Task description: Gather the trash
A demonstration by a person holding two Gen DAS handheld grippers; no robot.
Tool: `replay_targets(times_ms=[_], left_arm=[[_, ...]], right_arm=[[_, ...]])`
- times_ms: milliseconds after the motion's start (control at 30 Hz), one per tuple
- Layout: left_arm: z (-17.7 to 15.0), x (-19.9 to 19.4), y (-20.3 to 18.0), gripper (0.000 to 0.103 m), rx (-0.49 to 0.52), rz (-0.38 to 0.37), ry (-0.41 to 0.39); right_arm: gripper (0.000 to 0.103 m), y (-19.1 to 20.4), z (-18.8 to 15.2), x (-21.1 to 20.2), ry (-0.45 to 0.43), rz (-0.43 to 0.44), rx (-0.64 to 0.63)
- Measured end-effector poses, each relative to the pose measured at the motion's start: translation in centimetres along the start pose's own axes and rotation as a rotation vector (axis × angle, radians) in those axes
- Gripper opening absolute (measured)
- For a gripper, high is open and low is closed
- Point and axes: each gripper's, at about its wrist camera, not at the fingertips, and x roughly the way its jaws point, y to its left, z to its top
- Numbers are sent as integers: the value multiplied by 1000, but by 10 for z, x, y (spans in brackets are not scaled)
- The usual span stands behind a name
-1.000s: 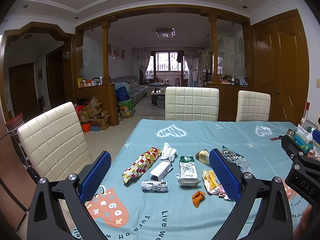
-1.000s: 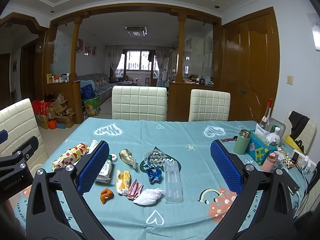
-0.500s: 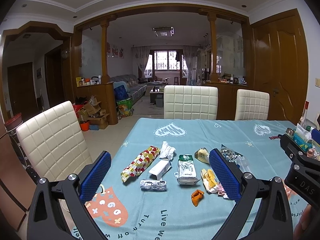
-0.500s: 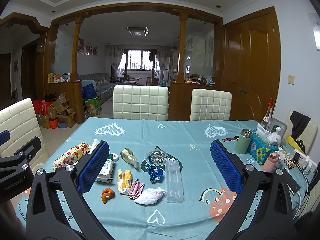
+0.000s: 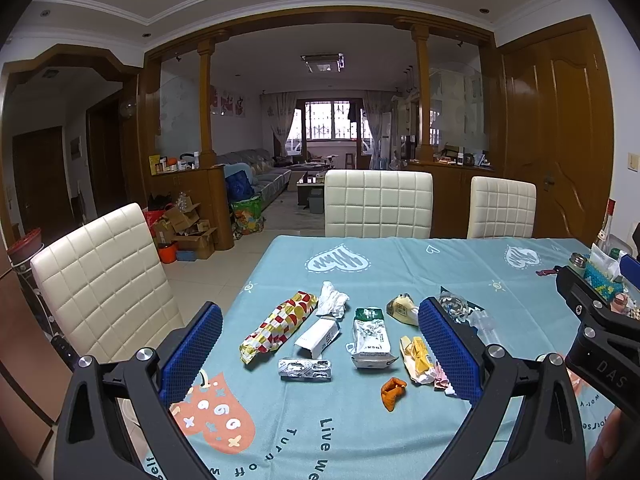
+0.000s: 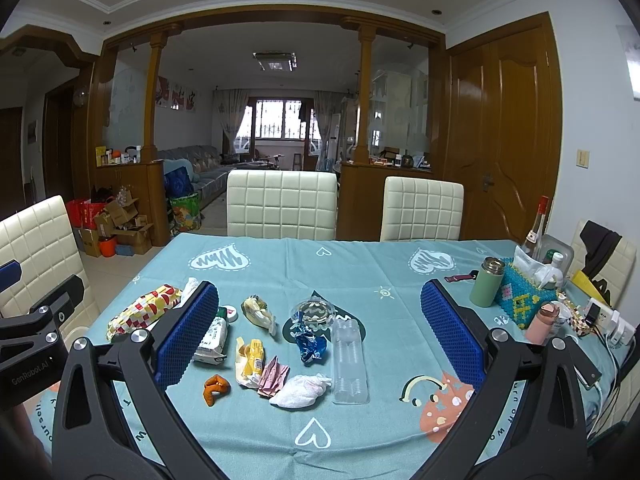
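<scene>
Left claw [image 5: 320, 344] held wide open above the near edge of the bench [image 5: 460, 264], gripping nothing; blue pads [image 5: 191, 350] well apart. Right claw [image 6: 320, 340] likewise spread wide and empty, hovering over the same teal cloth.

Trash scattered loose across the middle of the bench. From the left wrist view: red, yellow and white checkered wrapper [image 5: 279, 326] lying diagonally, crumpled white tissue [image 5: 331, 299] just beside its far end, small white carton [image 5: 318, 337] near it, silver foil blister pack [image 5: 305, 369] closer in, green-and-white pouch [image 5: 371, 338], yellow snack wrapper [image 5: 416, 359], orange peel scrap [image 5: 392, 392] nearest the camera.

From the right wrist view: crumpled blue foil [image 6: 310, 343], pink folded paper [image 6: 274, 375] touching a balled white plastic bag [image 6: 299, 391], clear plastic tray [image 6: 349, 360] lying lengthwise, round glass dish [image 6: 314, 312] beyond it, possibly an ashtray, hard to tell through the distortion.

At the right edge of the bench, well apart from the trash: green flask [image 6: 486, 287], beaded tissue box [image 6: 524, 298], pink bottle [image 6: 542, 322].
</scene>
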Motion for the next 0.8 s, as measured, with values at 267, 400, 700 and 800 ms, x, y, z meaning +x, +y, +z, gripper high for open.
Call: replay_targets(times_ms=[267,400,700,800], left_arm=[[0,0,0,96,0,-3,1],[0,0,0,96,0,-2,2],[-1,0,-1,96,1,-2,2],[-1,0,-2,96,3,-3,3]], right_arm=[[100,0,0,0,0,0,-1],[100,0,-1,0,0,0,-1],[100,0,0,1,2,0,0],[100,1,-1,-1,3,2,0]])
